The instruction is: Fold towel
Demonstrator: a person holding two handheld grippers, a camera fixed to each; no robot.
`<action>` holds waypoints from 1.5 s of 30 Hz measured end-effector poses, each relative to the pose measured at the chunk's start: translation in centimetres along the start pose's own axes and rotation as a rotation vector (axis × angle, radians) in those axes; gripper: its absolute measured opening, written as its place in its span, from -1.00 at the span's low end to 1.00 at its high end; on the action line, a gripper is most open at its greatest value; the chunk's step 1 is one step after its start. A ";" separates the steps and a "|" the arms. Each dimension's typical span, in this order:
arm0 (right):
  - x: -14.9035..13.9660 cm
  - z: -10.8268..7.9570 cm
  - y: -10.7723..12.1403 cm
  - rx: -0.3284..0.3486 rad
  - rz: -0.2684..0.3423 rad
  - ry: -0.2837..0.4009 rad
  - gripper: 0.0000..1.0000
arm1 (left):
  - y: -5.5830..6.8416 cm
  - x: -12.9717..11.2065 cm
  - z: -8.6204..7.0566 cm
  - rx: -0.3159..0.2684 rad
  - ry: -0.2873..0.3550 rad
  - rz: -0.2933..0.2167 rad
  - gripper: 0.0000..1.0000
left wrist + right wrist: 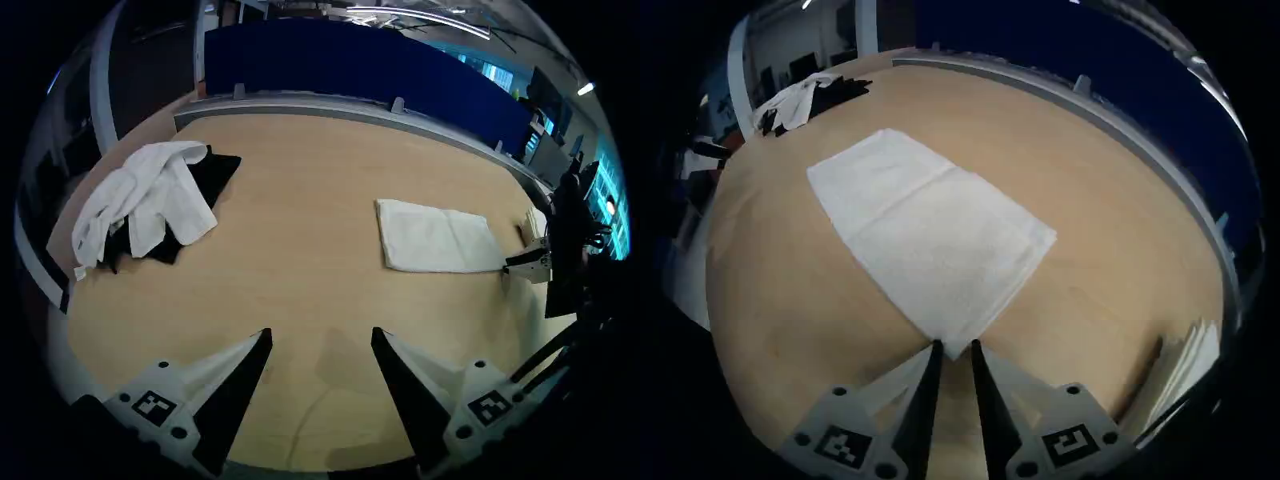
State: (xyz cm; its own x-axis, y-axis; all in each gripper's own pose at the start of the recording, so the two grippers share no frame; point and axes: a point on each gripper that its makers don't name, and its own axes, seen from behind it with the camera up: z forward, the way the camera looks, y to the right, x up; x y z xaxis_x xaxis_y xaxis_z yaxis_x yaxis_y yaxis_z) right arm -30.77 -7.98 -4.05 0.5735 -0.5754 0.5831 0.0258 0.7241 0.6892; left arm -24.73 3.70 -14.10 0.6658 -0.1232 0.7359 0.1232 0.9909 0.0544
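— What's on the wooden worktop (320, 160) at the far left?
— A crumpled heap of white cloth over black cloth (152, 200).
— And beyond it?
— A blue partition (344, 64) along the far edge. At the near right, a stack of white folded sheets (1184, 360).

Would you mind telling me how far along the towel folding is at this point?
Done: the towel lies flat, layered, with a crease across it. In hand: the right gripper is nearly closed at its near corner; a grip isn't certain. The left gripper hangs open. Left: probably another fold; the heap of cloths looks unfolded.
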 end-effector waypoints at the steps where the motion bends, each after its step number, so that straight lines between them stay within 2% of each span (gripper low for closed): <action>1: 0.0 0.0 0.0 0.001 0.001 0.000 -0.56 | 0.0 0.0 0.0 0.000 0.000 -0.002 0.84; 9: 0.1 0.1 0.0 -0.004 0.005 -0.017 -0.86 | -0.2 -0.1 0.1 0.000 -0.001 -0.002 0.84; 18: 1.3 0.0 -0.2 -0.003 0.026 0.008 -0.90 | 0.1 0.2 -0.2 -0.011 0.002 -0.001 0.84; 25: 3.0 -0.7 0.1 -0.020 0.031 0.040 -0.91 | 0.2 0.4 -0.2 -0.018 0.006 0.001 0.84; 30: 5.3 -1.8 0.0 -0.028 0.015 0.077 -0.91 | 0.1 0.7 -0.3 -0.022 0.018 -0.007 0.84; 41: 13.2 -4.6 -1.3 -0.040 -0.070 0.187 -0.91 | -0.1 0.9 -0.9 -0.029 0.037 -0.025 0.84; 45: 14.8 -4.8 -1.6 -0.043 -0.095 0.202 -0.91 | 0.0 1.0 -1.0 -0.035 0.044 -0.026 0.84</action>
State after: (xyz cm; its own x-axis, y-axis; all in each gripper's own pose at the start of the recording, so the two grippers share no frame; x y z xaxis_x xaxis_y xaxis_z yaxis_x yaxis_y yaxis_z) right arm -18.36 -15.80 1.43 0.7192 -0.5570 0.4153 0.1198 0.6882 0.7156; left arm -23.35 3.50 -14.09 0.6934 -0.1519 0.7044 0.1659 0.9849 0.0490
